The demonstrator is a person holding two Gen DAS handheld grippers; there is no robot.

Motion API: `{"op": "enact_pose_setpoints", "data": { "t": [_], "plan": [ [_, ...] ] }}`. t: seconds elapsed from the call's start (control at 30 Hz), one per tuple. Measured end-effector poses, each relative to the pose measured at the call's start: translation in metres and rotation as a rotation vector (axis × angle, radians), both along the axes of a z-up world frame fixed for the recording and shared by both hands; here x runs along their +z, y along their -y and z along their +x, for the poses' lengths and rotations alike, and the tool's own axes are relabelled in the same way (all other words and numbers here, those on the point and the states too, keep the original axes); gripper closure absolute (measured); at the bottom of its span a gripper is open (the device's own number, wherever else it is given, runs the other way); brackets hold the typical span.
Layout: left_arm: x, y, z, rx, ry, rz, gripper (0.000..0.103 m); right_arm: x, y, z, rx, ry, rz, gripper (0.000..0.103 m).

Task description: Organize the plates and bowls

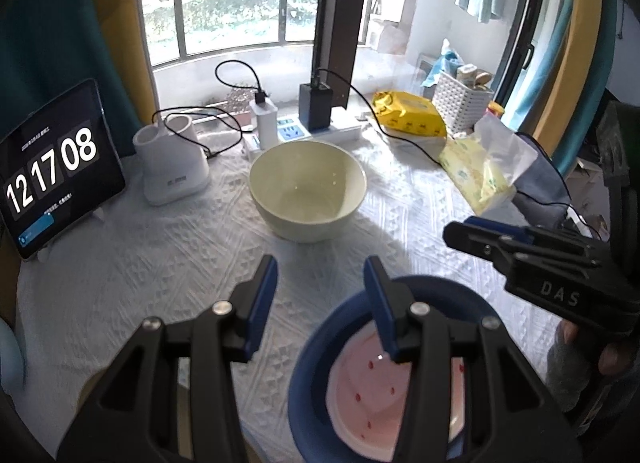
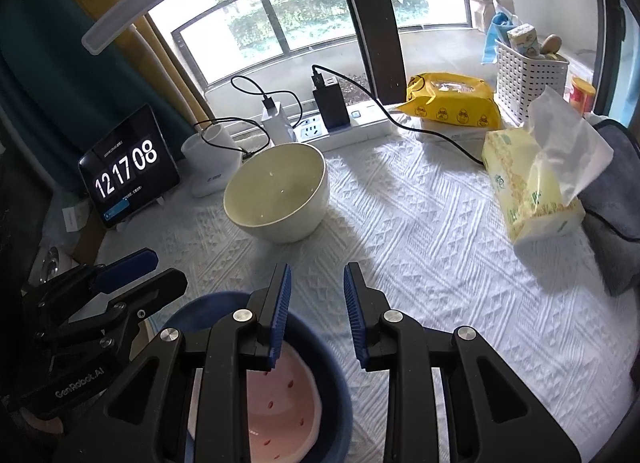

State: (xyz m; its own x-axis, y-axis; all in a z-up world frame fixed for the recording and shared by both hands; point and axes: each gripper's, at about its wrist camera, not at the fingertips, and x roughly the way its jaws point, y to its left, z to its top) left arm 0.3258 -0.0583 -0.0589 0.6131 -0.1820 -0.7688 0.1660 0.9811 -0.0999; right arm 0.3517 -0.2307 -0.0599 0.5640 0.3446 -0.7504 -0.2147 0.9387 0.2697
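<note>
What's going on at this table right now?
A person is working with a handheld gripper in each hand over a white-clothed table. A blue bowl sits near the front edge with a pink dish nested inside it. The left gripper and right gripper both hang over that stack with jaws apart, gripping nothing. A larger cream bowl stands empty and untouched further back, so it has not yet been stacked.

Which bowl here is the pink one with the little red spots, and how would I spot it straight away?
Start at the white patterned tablecloth and come to its near edge, in front of the large cream bowl. There a dark blue bowl sits, and the pink bowl is nested inside it. It is the only pink dish, dotted with small red marks.
</note>
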Motion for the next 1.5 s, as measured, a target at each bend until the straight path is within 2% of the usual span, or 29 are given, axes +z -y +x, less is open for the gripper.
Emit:
{"op": "enact_pose_setpoints", "data": {
  "t": [0.83,0.97,1.17,1.5],
  "plan": [
    [-0.027,0.000,0.059,0.027,-0.059,-0.006,0.056,-0.016,-0.004,0.061,0.061,-0.005,-0.060,0.074],
    [-0.035,-0.001,0.070,0.016,-0.110,-0.023,0.056,-0.019,-0.008,0.073,0.078,-0.009,-0.076,0.074],
    [-0.039,-0.008,0.083,0.031,-0.146,-0.055,0.056,-0.030,-0.011,0.092,0.094,-0.046,-0.073,0.074],
    [-0.051,-0.016,0.101,0.038,-0.190,-0.049,0.056,-0.057,-0.014,0.116,0.114,-0.132,-0.055,0.074]
  ]
}}
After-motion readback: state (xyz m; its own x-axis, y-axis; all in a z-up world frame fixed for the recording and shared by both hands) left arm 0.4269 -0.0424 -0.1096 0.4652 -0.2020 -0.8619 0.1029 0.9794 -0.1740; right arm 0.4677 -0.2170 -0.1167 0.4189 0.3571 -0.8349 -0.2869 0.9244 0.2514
